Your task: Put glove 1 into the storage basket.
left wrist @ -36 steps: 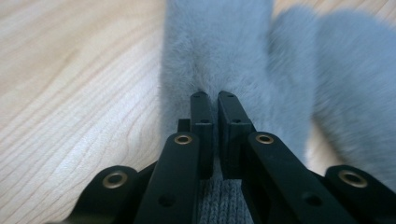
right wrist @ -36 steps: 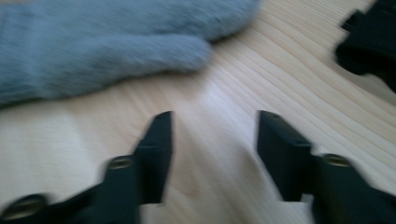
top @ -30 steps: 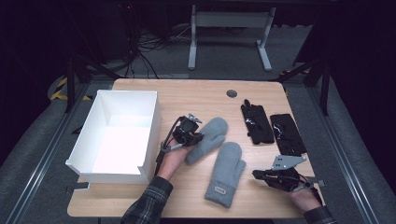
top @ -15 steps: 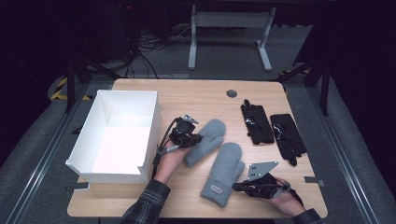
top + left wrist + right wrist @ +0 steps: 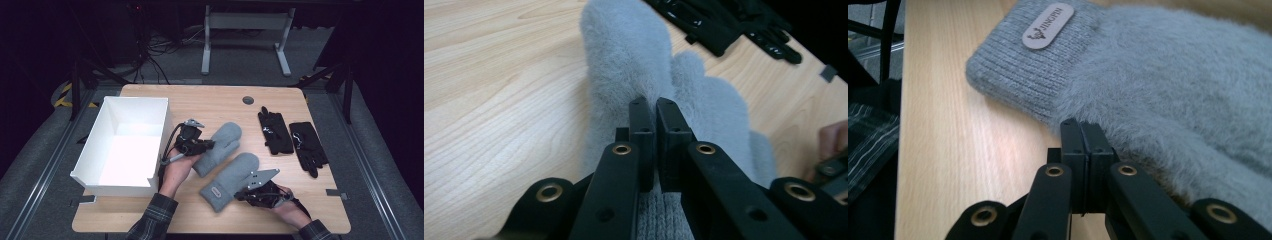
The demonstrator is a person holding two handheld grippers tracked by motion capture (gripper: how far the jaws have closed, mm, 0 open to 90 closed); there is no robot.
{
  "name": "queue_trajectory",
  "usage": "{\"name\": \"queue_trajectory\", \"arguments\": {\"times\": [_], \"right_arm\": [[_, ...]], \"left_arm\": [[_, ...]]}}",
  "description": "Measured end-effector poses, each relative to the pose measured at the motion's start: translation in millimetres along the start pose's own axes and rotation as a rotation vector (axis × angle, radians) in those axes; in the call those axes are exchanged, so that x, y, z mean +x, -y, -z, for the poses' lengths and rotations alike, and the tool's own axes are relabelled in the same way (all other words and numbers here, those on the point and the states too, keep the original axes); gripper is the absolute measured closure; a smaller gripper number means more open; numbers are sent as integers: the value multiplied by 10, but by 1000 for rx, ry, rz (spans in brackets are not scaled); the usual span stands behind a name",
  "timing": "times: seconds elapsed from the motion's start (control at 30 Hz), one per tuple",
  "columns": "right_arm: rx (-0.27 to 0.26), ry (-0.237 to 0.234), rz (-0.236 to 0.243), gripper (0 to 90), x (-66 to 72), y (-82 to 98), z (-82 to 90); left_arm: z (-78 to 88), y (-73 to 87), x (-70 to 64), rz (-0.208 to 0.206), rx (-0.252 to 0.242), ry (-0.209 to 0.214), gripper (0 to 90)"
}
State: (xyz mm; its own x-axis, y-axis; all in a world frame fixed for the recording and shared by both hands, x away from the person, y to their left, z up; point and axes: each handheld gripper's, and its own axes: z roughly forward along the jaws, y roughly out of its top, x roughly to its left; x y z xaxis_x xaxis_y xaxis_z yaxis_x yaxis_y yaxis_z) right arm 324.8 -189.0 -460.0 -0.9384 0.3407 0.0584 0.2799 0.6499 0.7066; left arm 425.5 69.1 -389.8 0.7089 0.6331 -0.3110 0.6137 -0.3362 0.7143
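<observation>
Two grey mittens lie side by side near the middle of the bench (image 5: 150, 220). The upper mitten (image 5: 220, 147) points away from the person at a slant; the lower mitten (image 5: 231, 180) lies just beside it, its ribbed cuff and label turned toward the near edge. In the left gripper view the two fluffy bodies touch along one side.

The left gripper (image 5: 206, 145) sits at the cuff end of the upper mitten. In the left gripper view its fingers (image 5: 642, 145) stand nearly together with only a thin slit between them, and grey knit shows directly beneath; they appear clamped on a thin fold of the cuff, though the pinch itself is hidden.

The right gripper (image 5: 245, 196) rests at the near edge of the lower mitten. Its fingers (image 5: 1073, 150) are pressed together at the fringe of the pile, and whether any fabric is caught between them cannot be told.

To the left stands an open white box (image 5: 127, 102); to the right, well apart, lie two black gloves (image 5: 290, 137).

Risks, as judged from here: a shallow pinch on loose pile may slip once lifted, dropping a mitten short of the box. Because the mittens touch, fuzz may drag the neighbour along. A hanging mitten could catch on the box wall.
</observation>
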Motion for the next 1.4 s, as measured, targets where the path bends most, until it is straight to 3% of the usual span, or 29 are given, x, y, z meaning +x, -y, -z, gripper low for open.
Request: {"name": "queue_trajectory", "arguments": {"times": [0.1, 0.2, 0.33, 0.5, 0.57, 0.73, 0.9, 1.1, 1.4], "right_arm": [[-12, 15, 3, 892, -18, 2, 37], [-48, 61, -27, 778, -95, 86, 206], [-71, 121, -68, 693, -215, 200, 372], [-72, 181, -105, 598, -332, 317, 505], [-67, 227, -118, 528, -398, 377, 555], [-60, 291, -156, 382, -519, 465, 599], [-44, 312, -163, 313, -571, 499, 551], [-28, 327, -162, 302, -579, 507, 519], [-14, 319, -180, 285, -602, 523, 497]], "left_arm": [[32, 11, -30, 7, -7, 27, 876], [75, 37, -106, 6, -10, 64, 876], [105, 58, -181, -6, -14, 84, 877], [99, 117, -266, -3, -11, 132, 877], [87, 148, -313, -4, -4, 148, 877], [44, 237, -439, -13, 13, 173, 876], [-31, 293, -505, -9, 31, 193, 876], [-99, 320, -563, -17, 49, 201, 876], [-196, 423, -574, -15, 64, 172, 875]]}}
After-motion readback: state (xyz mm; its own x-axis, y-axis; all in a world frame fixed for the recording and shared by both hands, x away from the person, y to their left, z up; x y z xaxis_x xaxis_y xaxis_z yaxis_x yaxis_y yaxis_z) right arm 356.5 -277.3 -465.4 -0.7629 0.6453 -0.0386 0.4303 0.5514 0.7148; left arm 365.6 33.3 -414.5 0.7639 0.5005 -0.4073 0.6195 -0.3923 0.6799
